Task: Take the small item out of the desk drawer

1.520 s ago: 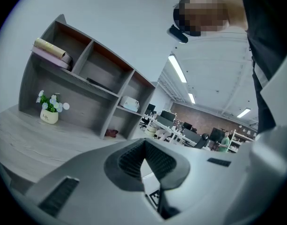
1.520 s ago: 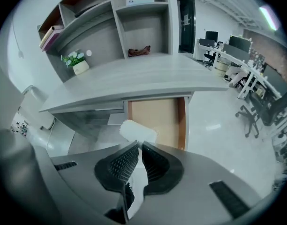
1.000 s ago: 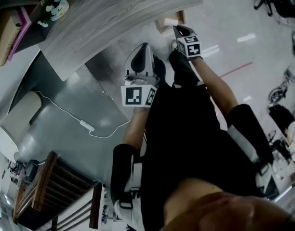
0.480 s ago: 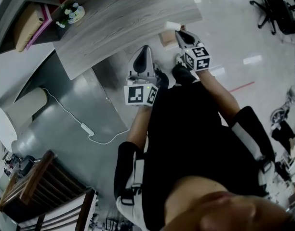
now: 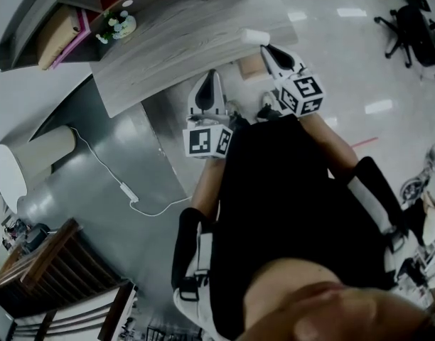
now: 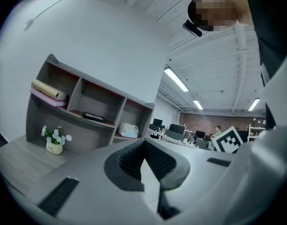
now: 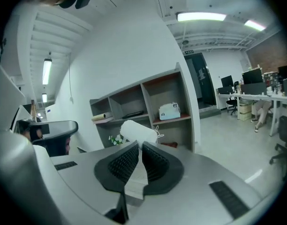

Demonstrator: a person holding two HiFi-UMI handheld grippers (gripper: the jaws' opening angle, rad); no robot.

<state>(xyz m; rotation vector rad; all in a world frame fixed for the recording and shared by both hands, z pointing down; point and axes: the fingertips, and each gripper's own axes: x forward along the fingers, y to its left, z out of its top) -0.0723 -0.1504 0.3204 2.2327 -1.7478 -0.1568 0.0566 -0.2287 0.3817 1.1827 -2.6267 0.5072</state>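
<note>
My right tool [image 7: 139, 145] was clenched on the small white item [image 7: 138, 131], up by the bench's [image 5: 168, 41] right edge. My left tool [image 6: 143, 144] was closed, empty. I judged the item light and soft: pinch mid-body, gently.

the head view looks from above, steeply down; the desk [image 5: 182, 41] lies far off in its upper left. each gripper view sits close behind its own jaws and faces upward to the shelf unit [image 6: 82, 107]. all three share the flower pot [image 5: 121, 25].
</note>
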